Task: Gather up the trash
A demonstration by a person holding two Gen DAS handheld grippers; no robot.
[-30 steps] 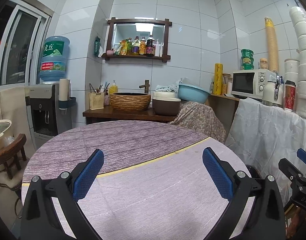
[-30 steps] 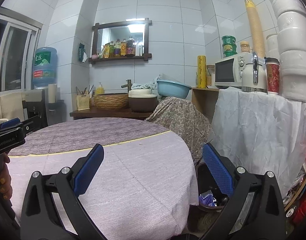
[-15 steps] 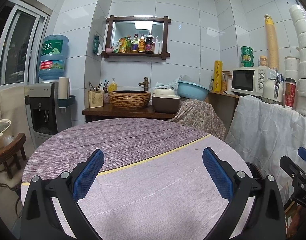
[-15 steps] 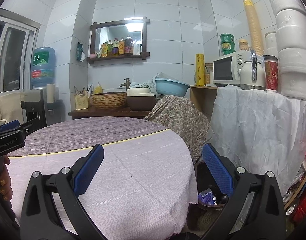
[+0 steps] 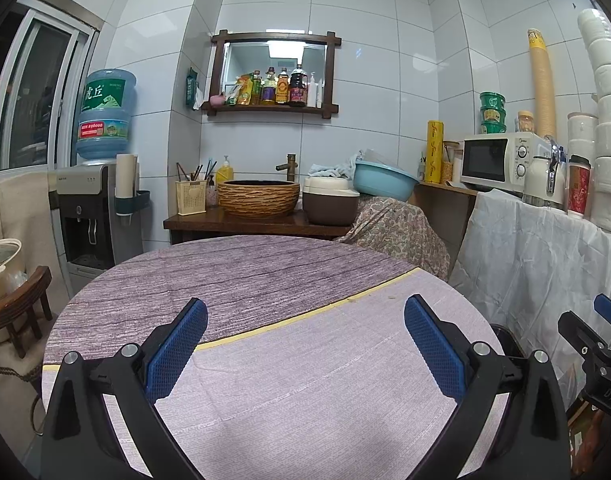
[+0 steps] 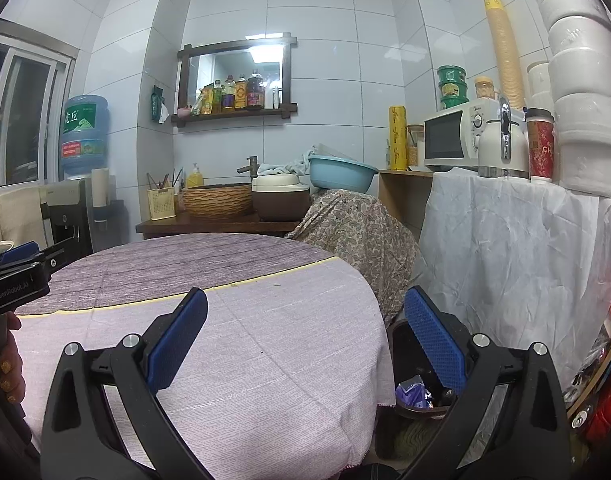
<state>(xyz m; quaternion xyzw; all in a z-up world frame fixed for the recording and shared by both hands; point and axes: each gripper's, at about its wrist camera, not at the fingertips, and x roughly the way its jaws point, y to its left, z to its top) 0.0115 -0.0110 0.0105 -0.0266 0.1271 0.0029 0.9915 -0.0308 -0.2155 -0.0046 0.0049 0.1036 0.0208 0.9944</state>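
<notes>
Round worktop [image 5: 265,380] fills both views, covered in a lilac cloth, no litter visible on it. Side counter behind with woven basin [image 5: 258,197], microwave [image 5: 499,163], none of it looks like trash. Trash bin [image 6: 415,396] sits on the floor just beside the worktop's right edge, dark, with a purple wrapper [image 6: 412,394] already inside; from the left wrist view only its rim shows. Judgement: surface looks cleared, so the task is at or near the end, or the next piece lies out of frame. To do the step well: scan the worktop and floor by the bin before moving, approach any scrap low with jaws spread, carry it over the bin mouth before releasing, don't snag the cloth hem.

Left gripper [image 5: 305,344]: jaws wide apart, nothing between them, hovering over the cloth, not touching it. Right gripper [image 6: 305,344]: jaws equally wide, empty, right finger [image 6: 433,340] overlapping the bin in view, contact not evident.
</notes>
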